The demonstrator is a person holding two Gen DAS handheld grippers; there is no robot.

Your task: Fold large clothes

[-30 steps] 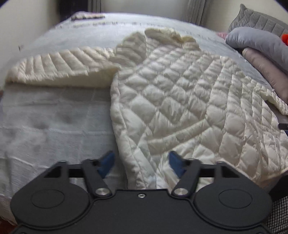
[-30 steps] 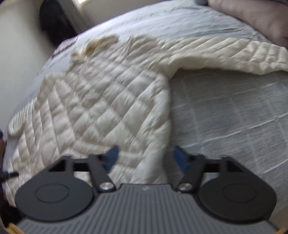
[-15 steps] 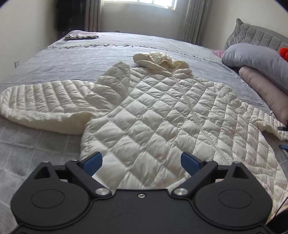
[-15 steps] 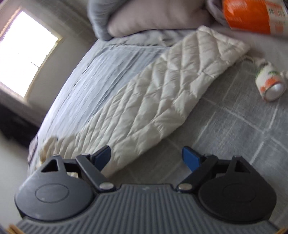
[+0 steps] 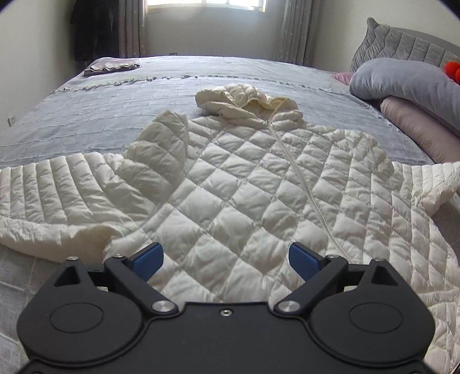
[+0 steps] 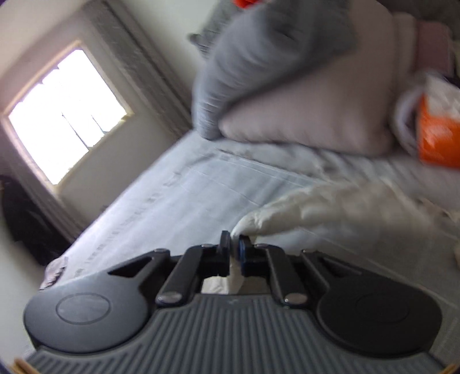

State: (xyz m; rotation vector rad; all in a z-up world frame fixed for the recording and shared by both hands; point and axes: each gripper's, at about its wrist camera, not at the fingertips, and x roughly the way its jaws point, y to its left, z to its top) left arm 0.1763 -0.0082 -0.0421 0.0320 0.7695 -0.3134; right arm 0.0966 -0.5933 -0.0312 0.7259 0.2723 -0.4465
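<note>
a bedroom with a window [image 5: 205, 2] at the far wall, curtains on either side of it, and a wide bed [image 5: 86, 115] under a grey-blue cover fills the left wrist view. at the far left corner of the bed lies a small folded cloth [image 5: 112, 66]. the cream quilted jacket [image 5: 244, 195] is spread front-up across the near half of the bed, zip running down its middle, hood [image 5: 244, 100] bunched at the far end. its left sleeve [image 5: 57, 195] stretches flat out to the left edge; the shoulder there is puckered up. the left gripper [image 5: 227, 260] hangs just over the jacket's lower hem, blue pads [image 5: 148, 259] wide apart and holding nothing. to the right, a grey pillow [image 5: 408, 83] rests on a pink pillow [image 5: 422, 129] against the quilted headboard [image 5: 402, 43].

the right wrist view is tilted and blurred. the right gripper [image 6: 234, 247] has its fingers pinched together on a fold of the jacket's sleeve [image 6: 330, 213], which trails off to the right over the cover. beyond it sit the same pillows [image 6: 302, 115] and, at the right edge, an orange and white package [image 6: 437, 129], too blurred to identify.
</note>
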